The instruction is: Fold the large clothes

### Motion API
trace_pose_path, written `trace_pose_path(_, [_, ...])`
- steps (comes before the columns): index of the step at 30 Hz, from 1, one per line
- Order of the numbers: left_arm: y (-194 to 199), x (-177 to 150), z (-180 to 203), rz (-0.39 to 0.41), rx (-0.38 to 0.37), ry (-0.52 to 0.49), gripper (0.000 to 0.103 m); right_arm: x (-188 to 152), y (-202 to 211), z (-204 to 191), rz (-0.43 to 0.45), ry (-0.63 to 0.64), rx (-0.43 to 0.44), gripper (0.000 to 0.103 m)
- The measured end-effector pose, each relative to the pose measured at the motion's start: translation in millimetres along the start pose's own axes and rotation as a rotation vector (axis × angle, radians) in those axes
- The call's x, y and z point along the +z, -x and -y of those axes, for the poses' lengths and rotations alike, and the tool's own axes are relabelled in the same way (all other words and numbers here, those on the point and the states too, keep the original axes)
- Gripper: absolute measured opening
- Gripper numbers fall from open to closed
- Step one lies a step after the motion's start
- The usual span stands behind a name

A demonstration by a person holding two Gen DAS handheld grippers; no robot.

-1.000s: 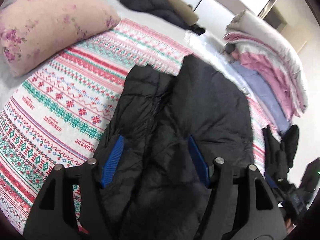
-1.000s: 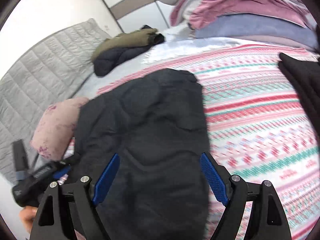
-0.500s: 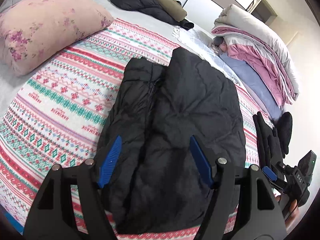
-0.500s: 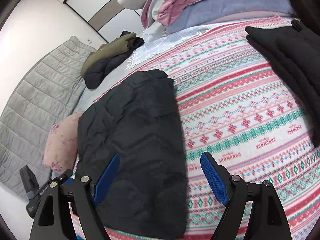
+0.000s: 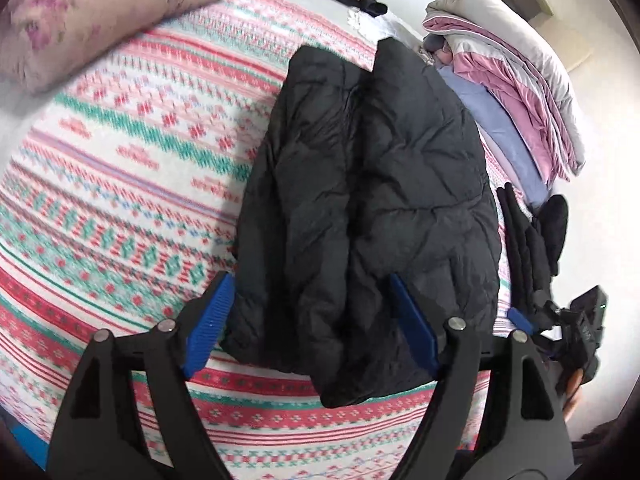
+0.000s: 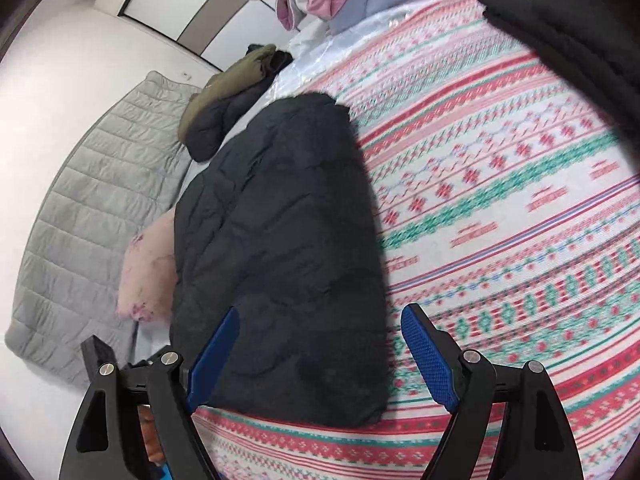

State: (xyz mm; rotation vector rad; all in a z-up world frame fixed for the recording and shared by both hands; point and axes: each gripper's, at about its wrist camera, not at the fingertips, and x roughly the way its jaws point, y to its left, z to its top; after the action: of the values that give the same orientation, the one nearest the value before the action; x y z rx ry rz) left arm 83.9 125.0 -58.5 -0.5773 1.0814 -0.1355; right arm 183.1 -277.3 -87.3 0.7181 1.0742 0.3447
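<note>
both tools [image 5: 308,320] [image 6: 320,354] hover spread above the black jacket [image 5: 368,200].

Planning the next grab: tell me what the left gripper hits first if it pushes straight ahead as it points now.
Most likely the black puffer jacket: the open left gripper frames its near hem on the patterned blanket. Depth is unclear.

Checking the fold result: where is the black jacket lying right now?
The black jacket lies folded on the patterned blanket, centre of the left wrist view, between the pink pillow and the stacked bedding.
</note>
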Motion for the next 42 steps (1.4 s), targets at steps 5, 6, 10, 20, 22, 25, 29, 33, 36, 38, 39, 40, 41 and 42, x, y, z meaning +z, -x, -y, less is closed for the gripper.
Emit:
trace_pose_path(5, [-13,-4,5,-0.009,-0.017,0.016,0.084,0,-22,2,-0.024,-0.036,0.006,0.084])
trace_pose_path(6, [-16,-4,7,-0.008,-0.014,0.01,0.086,0,-26,3,-0.032,-0.044,0.007,0.084])
trace_pose_path(10, [-27,-4,11,-0.02,0.0,0.007,0.091,2,-39,11,-0.056,-0.085,0.007,0.084])
trace_pose_path(20, [-51,7,6,-0.07,-0.01,0.065,0.102,4,-64,23,-0.121,-0.163,0.07,0.084])
trace_pose_path(22, [-54,9,7,-0.074,-0.015,0.071,0.102,6,-68,22,-0.125,-0.156,0.071,0.084])
trace_pose_path(25, [-59,13,6,-0.08,-0.031,0.084,0.102,10,-72,26,-0.128,-0.168,0.062,0.084])
trace_pose_path(29, [-66,18,9,-0.083,-0.048,0.088,0.103,18,-80,39,-0.117,-0.206,0.057,0.09])
trace_pose_path(33, [-68,24,-3,-0.087,-0.075,0.104,0.103,22,-93,43,-0.129,-0.235,0.119,0.093])
trace_pose_path(36, [-70,29,-6,-0.086,-0.084,0.108,0.103,23,-98,35,-0.13,-0.206,0.12,0.093])
trace_pose_path(38, [-71,29,-5,-0.075,-0.076,0.107,0.103,20,-104,27,-0.146,-0.201,0.155,0.093])
trace_pose_path(39, [-70,30,-5,-0.071,-0.076,0.112,0.103,18,-107,21,-0.161,-0.183,0.165,0.094])
trace_pose_path(40, [-69,29,-6,-0.066,-0.078,0.122,0.103,15,-108,12,-0.16,-0.141,0.145,0.094])
trace_pose_path(41, [-69,30,-7,-0.06,-0.078,0.134,0.103,13,-106,4,-0.147,-0.113,0.121,0.093])
trace_pose_path(42, [-70,30,-7,-0.057,-0.077,0.138,0.103,9,-104,-3,-0.139,-0.086,0.106,0.092])
